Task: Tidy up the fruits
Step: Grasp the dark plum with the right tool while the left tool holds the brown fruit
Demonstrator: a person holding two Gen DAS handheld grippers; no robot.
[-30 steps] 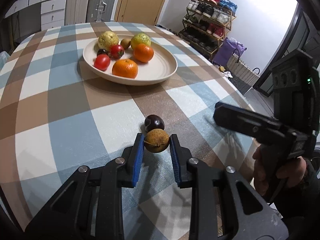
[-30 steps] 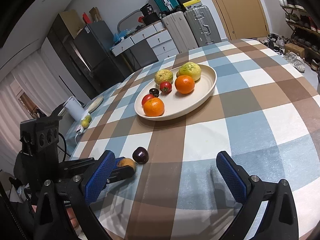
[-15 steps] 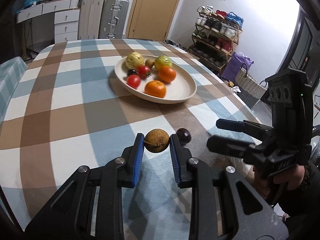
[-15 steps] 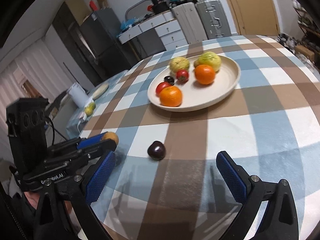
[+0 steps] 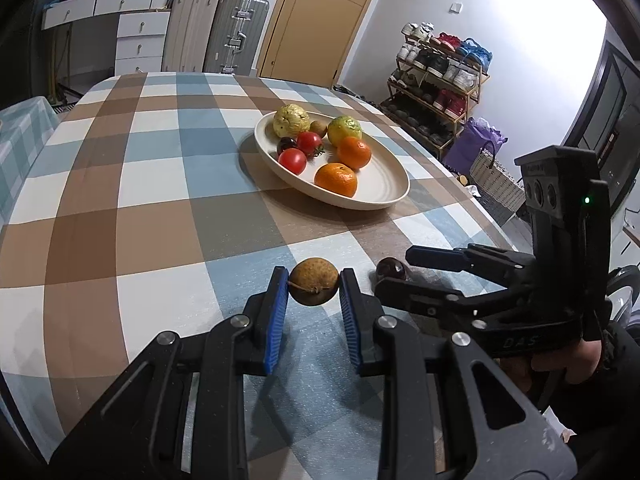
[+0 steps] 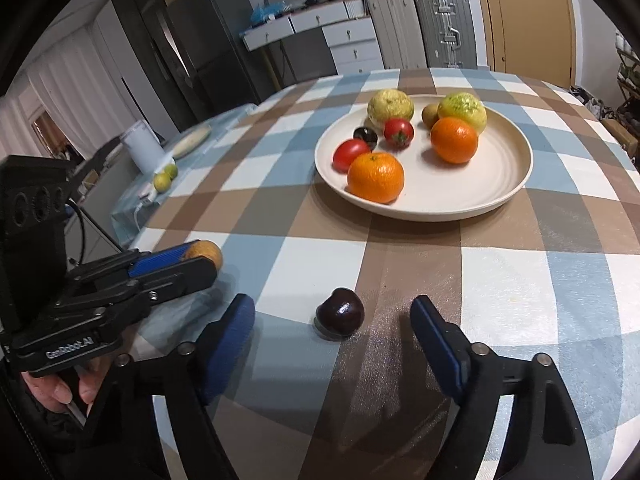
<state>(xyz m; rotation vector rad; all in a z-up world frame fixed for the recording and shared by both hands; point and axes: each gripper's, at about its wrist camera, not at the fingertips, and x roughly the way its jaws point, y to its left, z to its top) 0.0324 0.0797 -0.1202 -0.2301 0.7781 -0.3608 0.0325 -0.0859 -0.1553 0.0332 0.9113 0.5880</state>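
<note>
My left gripper [image 5: 313, 286] is shut on a small brown round fruit [image 5: 314, 286] and holds it above the checked tablecloth; the fruit also shows in the right wrist view [image 6: 206, 253]. My right gripper [image 6: 333, 314] is open, its jaws on either side of a dark purple plum [image 6: 340, 313] that lies on the cloth; the plum shows in the left wrist view [image 5: 390, 269] too. A cream plate [image 6: 496, 196] further back holds oranges, tomatoes, a dark fruit, a kiwi and two yellow-green fruits. The plate [image 5: 384, 196] lies ahead of my left gripper.
The round table [image 5: 140, 184] has a brown, blue and white checked cloth. Beyond it stand suitcases [image 5: 236, 36], white drawers, a door and a shoe rack [image 5: 440, 80]. A side table with a white cup [image 6: 142, 148] and limes stands left of the table.
My right gripper has moved in low toward the plum and now straddles it with narrower jaws. My left gripper has lifted the brown fruit and shifted left, away from the plum.
</note>
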